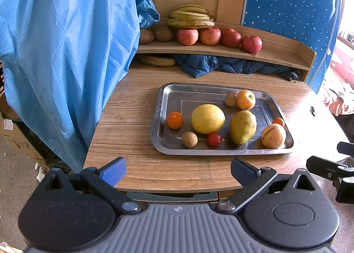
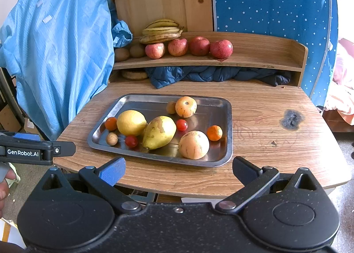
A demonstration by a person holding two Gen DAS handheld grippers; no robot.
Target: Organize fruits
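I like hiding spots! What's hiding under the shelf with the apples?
Under the wooden shelf lies a crumpled dark blue cloth, and left of it a flat tan round thing, partly shadowed. The cloth covers whatever may be behind it.

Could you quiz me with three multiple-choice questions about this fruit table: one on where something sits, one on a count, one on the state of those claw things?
1. Where do the bananas lie?
A. on the metal tray
B. on the wooden shelf, behind the apples
C. on the floor

2. How many red apples stand in the row on the shelf?
A. two
B. four
C. six

3. How are the left gripper and right gripper?
A. both open and empty
B. both shut on fruit
C. one holds the pear

Answers: 1 B, they are stacked at the shelf's back; 2 B, four sit side by side; 3 A, fingers spread, nothing between.
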